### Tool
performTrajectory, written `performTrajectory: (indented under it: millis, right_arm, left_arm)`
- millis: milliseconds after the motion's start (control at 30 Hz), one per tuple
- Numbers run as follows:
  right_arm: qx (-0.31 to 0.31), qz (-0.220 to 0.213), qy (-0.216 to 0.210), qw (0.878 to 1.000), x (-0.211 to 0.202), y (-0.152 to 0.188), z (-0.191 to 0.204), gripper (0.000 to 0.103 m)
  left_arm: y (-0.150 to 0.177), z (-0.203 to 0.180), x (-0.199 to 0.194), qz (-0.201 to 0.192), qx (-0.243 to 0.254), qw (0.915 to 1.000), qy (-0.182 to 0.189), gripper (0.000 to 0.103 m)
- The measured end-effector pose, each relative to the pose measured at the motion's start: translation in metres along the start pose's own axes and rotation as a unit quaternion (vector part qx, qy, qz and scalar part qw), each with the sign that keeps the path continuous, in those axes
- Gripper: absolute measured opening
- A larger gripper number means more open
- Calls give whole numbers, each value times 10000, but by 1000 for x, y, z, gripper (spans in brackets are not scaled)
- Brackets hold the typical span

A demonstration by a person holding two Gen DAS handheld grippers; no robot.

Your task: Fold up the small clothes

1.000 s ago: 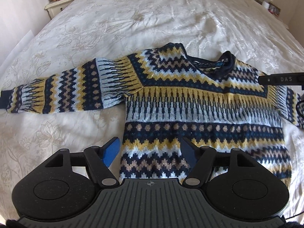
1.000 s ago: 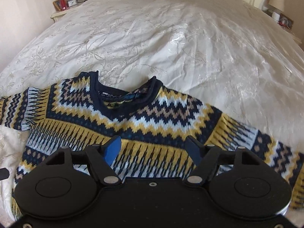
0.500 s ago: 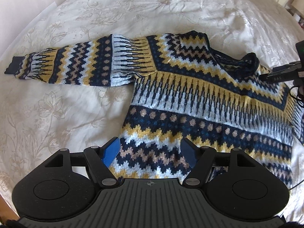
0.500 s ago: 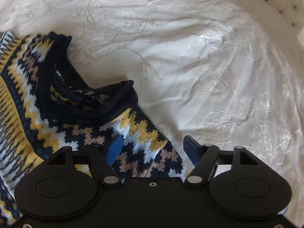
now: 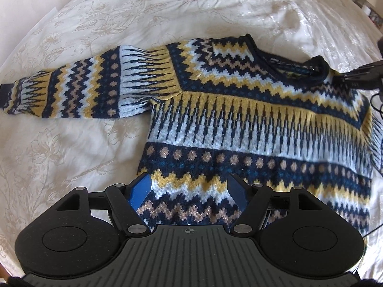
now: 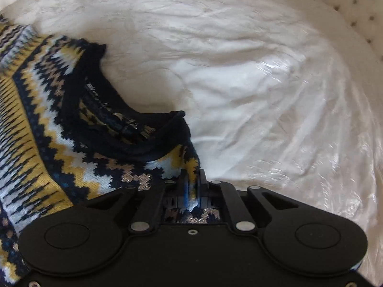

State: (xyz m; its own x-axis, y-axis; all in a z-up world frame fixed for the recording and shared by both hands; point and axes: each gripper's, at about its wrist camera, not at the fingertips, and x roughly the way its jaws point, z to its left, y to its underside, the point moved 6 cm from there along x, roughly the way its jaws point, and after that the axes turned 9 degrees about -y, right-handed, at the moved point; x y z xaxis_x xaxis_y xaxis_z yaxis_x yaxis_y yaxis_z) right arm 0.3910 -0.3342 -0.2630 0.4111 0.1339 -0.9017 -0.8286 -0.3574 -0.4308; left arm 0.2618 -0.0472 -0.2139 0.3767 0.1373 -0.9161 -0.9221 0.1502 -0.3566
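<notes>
A patterned knit sweater [image 5: 239,119] in navy, yellow, white and tan lies flat on the bed, one sleeve [image 5: 71,91] stretched out to the left. My left gripper [image 5: 189,186] hovers open over the sweater's lower hem, blue pads apart with nothing pinched. My right gripper [image 6: 191,179] is shut on the sweater [image 6: 59,143] at the shoulder just beside the navy collar [image 6: 134,148], with a fold of knit squeezed between its pads. In the left wrist view the right gripper [image 5: 356,81] shows as a dark bar at the right edge, beside the collar [image 5: 318,69].
A cream floral bedspread [image 5: 119,12] covers the bed all around the sweater. A tufted headboard [image 6: 354,7] rises at the far right in the right wrist view. A black cable [image 5: 375,100] hangs beside the right gripper.
My right gripper swung across to the shoulder beside the collar and closed on the knit. The left gripper sank a little toward the hem and stayed open.
</notes>
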Motion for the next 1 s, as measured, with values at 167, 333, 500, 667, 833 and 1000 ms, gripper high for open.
performTrajectory:
  millis: [167,333,500,667,833,1000]
  right_arm:
    - [246,139,-42,9996,13,2,0,21]
    - [719,-356,142,9967,-25,-2,16,71]
    - [1338,-488,-568,9882,-58,19,89,73]
    - [1549,-154,-1095,9817,-67,83,168,74]
    - [1191,516,-586,9898,-56,143,206,75]
    - [1783,502,-206,9825,-67,179,192,83]
  left_arm:
    - [9,-11,5,-13,352,9994,58,69]
    - [22,-25,4,-87,744,9970,176,69]
    - [33,-35,6,-154,1042,9941,252,69]
    - [47,-35,13,-244,1396,9898,123,69]
    - [64,-10,37,48,1339,9909,-153,71]
    - [69,3,40,25,1160,9932,5,74]
